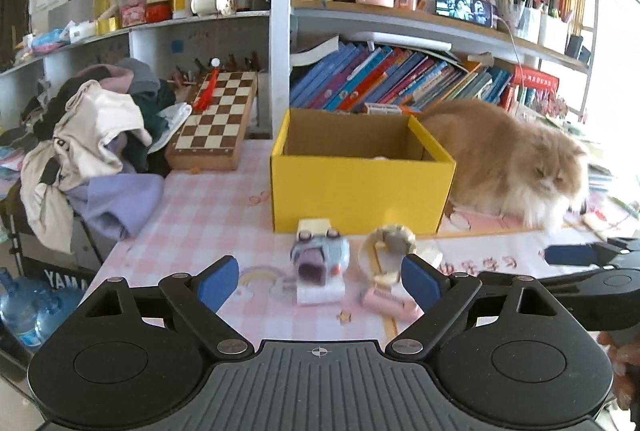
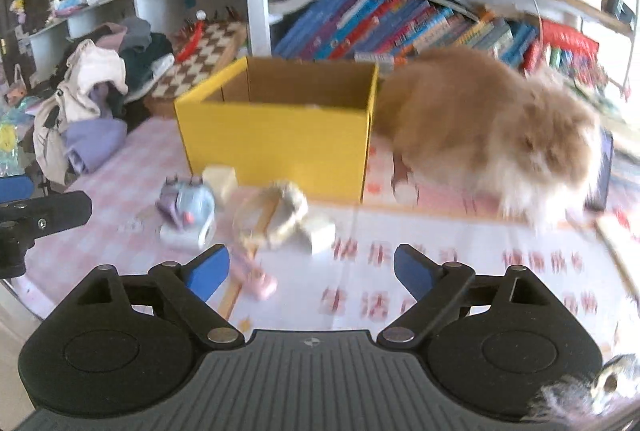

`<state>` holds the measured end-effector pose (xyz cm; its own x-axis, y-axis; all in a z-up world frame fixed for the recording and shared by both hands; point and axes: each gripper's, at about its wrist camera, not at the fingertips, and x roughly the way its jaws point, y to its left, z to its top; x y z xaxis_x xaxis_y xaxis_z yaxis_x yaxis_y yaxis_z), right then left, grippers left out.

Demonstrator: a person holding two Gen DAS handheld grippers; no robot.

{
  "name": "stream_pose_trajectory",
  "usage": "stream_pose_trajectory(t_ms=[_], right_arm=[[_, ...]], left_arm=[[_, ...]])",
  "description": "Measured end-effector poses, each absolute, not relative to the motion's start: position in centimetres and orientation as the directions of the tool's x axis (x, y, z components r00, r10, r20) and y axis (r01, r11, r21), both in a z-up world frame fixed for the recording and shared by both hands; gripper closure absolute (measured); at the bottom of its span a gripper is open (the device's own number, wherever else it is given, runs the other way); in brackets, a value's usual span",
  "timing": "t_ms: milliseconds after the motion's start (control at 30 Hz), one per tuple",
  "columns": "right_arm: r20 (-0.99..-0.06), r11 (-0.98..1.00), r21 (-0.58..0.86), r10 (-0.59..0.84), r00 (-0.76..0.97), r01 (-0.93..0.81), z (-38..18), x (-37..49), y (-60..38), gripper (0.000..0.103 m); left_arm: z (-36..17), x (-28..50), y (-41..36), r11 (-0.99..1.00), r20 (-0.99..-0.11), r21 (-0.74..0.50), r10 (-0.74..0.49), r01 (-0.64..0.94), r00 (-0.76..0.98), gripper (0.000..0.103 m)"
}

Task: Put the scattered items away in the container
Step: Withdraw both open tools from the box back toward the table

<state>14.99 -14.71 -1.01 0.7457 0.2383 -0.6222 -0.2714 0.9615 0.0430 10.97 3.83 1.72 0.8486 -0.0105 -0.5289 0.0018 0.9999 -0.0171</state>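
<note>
A yellow cardboard box [image 1: 362,191] [image 2: 276,147] stands open on the pink checked table. In front of it lie a blue-grey plush toy [image 1: 320,259] [image 2: 188,205] on a white block, a cream block [image 1: 314,225] [image 2: 220,179], a beige fuzzy hair band [image 1: 390,243] [image 2: 280,215], a white eraser-like block [image 2: 320,235] and a small pink item [image 1: 390,305] [image 2: 260,283]. My left gripper [image 1: 320,281] is open just short of the plush toy, holding nothing. My right gripper [image 2: 312,271] is open over the table right of the items, also holding nothing.
An orange and white cat [image 1: 516,163] [image 2: 492,135] stands on the table right of the box. A pile of clothes [image 1: 92,143] and a chessboard [image 1: 214,123] lie left. Bookshelves [image 1: 400,79] run behind. A water bottle [image 1: 24,307] sits on the floor.
</note>
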Motion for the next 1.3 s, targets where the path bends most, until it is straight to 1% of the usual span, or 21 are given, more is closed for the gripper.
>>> stream_pose_trajectory(t_ms=[133,233,467,933,1167,1300], right_arm=[[-0.648,0.962,0.059,0.239,0.723,-0.265,-1.7,13.7,-14.4,0.013],[-0.666,0.962,0.061,0.236,0.707,-0.265,-2.1,13.1,-14.2,0.013],[-0.714,0.963,0.071,0.231,0.66,-0.261,-3.3,12.5,-13.6,0.013],[-0.714,0.956,0.064,0.244,0.657,-0.286,-3.2,12.0,-12.5,0.016],[-0.691,0.959,0.051,0.235,0.683,-0.279,-2.7,12.6,-12.6,0.016],[-0.701,0.957,0.05,0.238,0.672,-0.286,-2.9,12.6,-12.4,0.017]], left_arm=[[0.4,10.0,3.7,1.0,-0.55,-0.002,0.011,-0.015,0.835,0.012],[-0.5,9.6,3.8,1.0,-0.588,-0.025,-0.003,-0.014,0.809,0.012],[-1.5,9.0,3.6,1.0,-0.63,-0.022,-0.015,0.001,0.776,0.012],[-1.6,8.4,4.0,1.0,-0.632,-0.012,-0.012,0.005,0.775,0.012],[-1.4,8.6,4.5,1.0,-0.629,-0.022,-0.007,-0.009,0.777,0.012],[-1.5,8.8,4.6,1.0,-0.63,-0.022,-0.006,-0.011,0.777,0.012]])
